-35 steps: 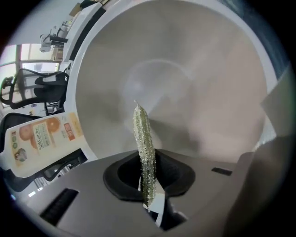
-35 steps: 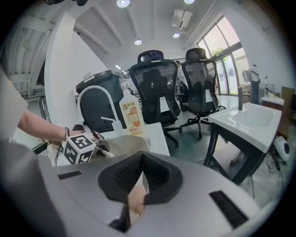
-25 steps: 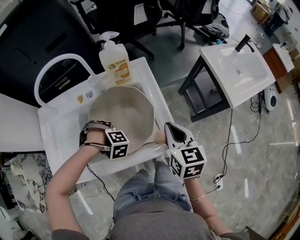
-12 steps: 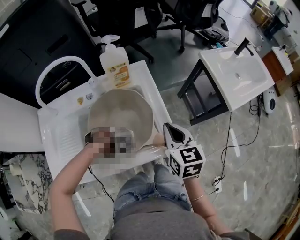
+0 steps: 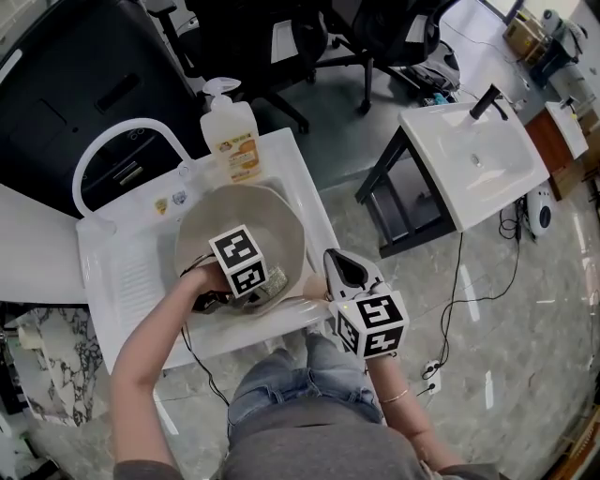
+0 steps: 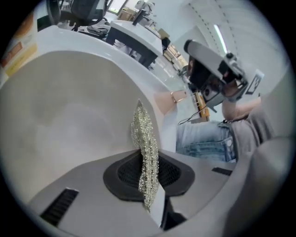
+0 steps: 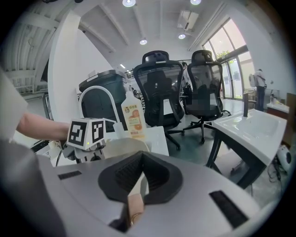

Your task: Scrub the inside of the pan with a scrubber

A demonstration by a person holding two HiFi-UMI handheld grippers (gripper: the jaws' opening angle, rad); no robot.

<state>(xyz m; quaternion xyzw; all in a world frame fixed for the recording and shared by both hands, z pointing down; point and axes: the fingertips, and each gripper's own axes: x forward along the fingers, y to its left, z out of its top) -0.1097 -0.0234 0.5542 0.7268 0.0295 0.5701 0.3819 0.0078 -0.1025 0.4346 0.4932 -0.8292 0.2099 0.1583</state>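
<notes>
Beige round pan (image 5: 246, 217) sits in the white sink basin (image 5: 127, 272). The left gripper (image 6: 149, 178) pinches a silvery wire scrubber (image 6: 144, 139) against the pan's inner wall, and the right gripper (image 7: 138, 187) clamps its tan handle (image 7: 134, 206).

A soap bottle (image 5: 233, 139) stands at the white sink unit's (image 5: 124, 274) far edge. Black office chairs (image 5: 380, 28) sit beyond, and a second basin (image 5: 473, 157) is off right.

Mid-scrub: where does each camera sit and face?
Head view: head-mounted, steeply down onto pan, both forearms.
Left gripper view: on left gripper, into the pan along its clamped scrubber; jeans show.
Right gripper view: on right gripper, over clamped pan handle toward chairs; left forearm shows.
Head and right views share the soap bottle.
</notes>
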